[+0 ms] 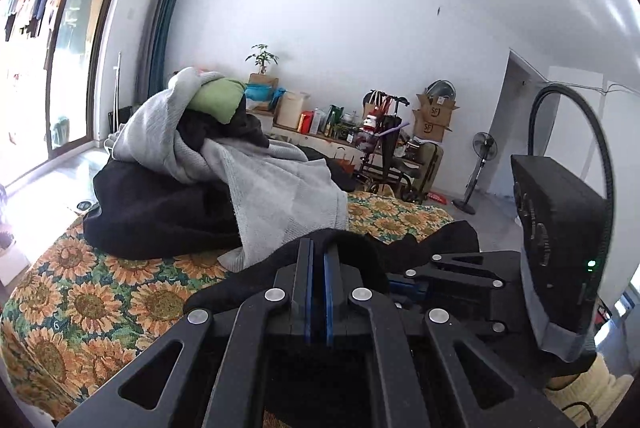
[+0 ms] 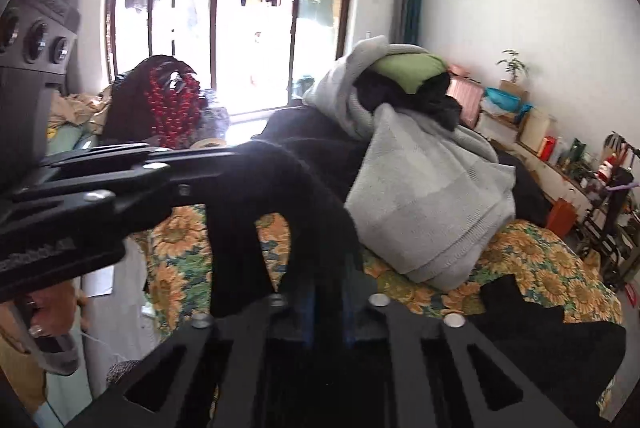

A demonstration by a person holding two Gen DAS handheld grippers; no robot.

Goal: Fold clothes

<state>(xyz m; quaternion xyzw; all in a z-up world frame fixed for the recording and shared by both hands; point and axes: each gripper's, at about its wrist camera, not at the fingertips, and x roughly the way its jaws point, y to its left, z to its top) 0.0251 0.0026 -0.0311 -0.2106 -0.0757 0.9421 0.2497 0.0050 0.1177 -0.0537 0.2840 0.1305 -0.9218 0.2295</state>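
On the left of the left wrist view, the sunflower-print bedspread (image 1: 92, 292) lies flat, a thin printed weave. On it stands the pile of clothes (image 1: 224, 163): a soft ribbed grey knit draped over heavy black cloth, with a green roll on top.

At centre, the left claw (image 1: 318, 248) has its blue pads together, clamped on a fold of the black garment (image 1: 420, 244), a limp, matte, slightly fuzzy fabric that bunches over the fingers.

To the right, in the right wrist view, the right claw (image 2: 328, 284) is closed too, and the same black garment (image 2: 280, 195) hangs in a slack bridge from the left claw down to it; whether its pads truly pinch the cloth is partly hidden by the fabric, but it looks so. More of the garment trails onto the bed at lower right.

The step in hand seems to be lifting one piece clear of the bed. The next move likely calls for drawing the two claws apart to pull the cloth taut, then laying it flat.
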